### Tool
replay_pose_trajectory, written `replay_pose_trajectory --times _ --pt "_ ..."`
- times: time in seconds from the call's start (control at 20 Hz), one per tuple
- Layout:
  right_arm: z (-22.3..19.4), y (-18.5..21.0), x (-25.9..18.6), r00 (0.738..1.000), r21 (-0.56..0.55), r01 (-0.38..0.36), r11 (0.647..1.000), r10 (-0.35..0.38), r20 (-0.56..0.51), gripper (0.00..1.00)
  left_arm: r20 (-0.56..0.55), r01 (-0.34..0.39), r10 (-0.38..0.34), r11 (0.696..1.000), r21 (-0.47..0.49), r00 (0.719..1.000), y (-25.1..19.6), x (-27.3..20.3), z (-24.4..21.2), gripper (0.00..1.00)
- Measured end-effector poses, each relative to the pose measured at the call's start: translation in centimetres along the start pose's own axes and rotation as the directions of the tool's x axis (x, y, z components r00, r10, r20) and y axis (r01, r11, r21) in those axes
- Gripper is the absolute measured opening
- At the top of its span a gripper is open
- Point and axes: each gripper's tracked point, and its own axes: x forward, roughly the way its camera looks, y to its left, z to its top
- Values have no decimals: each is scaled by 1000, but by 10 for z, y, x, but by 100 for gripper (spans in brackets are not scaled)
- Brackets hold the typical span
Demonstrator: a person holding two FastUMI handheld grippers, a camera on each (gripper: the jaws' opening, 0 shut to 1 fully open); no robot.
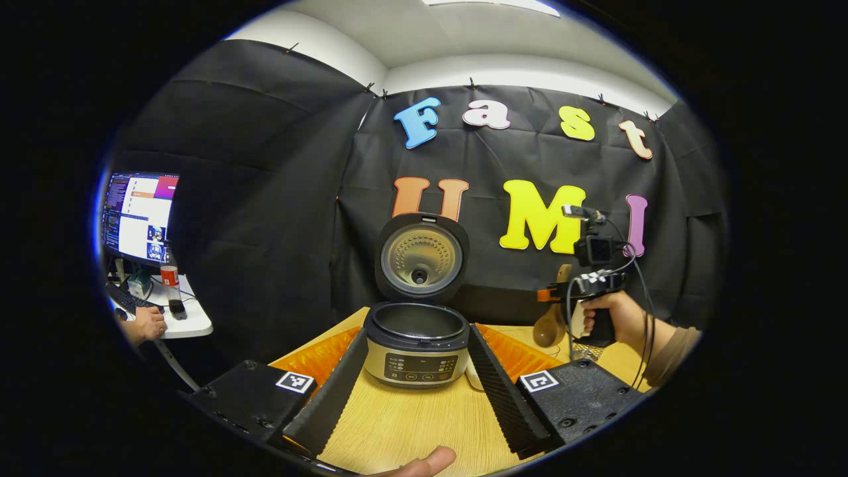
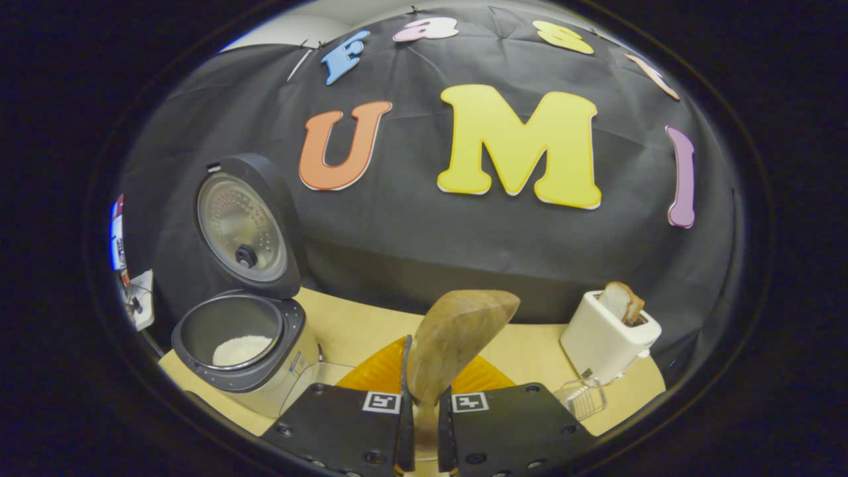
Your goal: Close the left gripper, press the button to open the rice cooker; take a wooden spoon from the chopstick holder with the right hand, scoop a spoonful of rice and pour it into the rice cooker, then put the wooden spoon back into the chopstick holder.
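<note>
Wooden desk carrying an open rice cooker, with the spoon gripped and lifted.

Largest first: the rice cooker stands mid-desk with its lid upright, so the pot is free to receive rice; a white heap already lies inside. A toaster with bread sits well apart at the far right. The left gripper holds its fingers spread wide on either side of the cooker, gripping nothing. The right gripper has its fingers pinched on the wooden spoon, bowl upward; whether it carries rice is unclear.
</note>
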Motion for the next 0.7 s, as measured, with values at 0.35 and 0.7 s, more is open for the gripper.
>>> replay_pose_trajectory --times 0.35,0.7 --pt "-54 2 39 995 -164 64 984 -76 -65 13 -2 9 -9 1000 -25 1000 -3 2 -1 100" --pt "-70 15 39 995 -371 91 924 -102 -10 13 -26 17 -17 1000 -26 1000 -3 6 -9 97"
